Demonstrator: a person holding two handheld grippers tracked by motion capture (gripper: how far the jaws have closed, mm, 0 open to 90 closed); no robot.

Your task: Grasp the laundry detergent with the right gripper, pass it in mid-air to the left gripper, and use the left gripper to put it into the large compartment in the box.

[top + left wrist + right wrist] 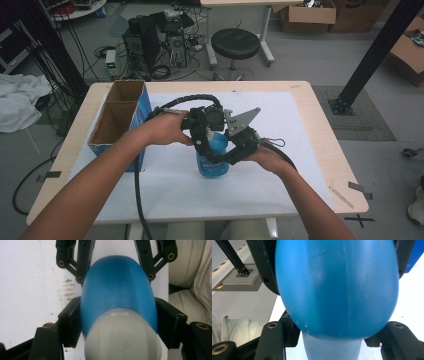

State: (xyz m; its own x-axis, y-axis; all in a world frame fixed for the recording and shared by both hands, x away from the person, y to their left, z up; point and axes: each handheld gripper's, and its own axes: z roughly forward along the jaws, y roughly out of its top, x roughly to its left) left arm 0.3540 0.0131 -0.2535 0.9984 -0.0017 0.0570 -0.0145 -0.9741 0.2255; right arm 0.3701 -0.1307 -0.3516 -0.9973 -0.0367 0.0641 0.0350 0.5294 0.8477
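Both claws grip the blue plastic bottle (pixel 212 152) mid-table: right claw (pixel 235 150) clamped, left claw (pixel 202 145) closing; lifting remains.

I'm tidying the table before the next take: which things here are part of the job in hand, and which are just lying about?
In the job:
blue bottle
left gripper, clamped on it
right gripper, clamped on it

Lying about:
blue cardboard box at the table's left
black stool behind the table

A lab or workshop: a computer tower (pixel 150 42) amid tangled cables (pixel 75 55), a black stool (pixel 235 44), cardboard boxes (pixel 307 15), concrete floor.
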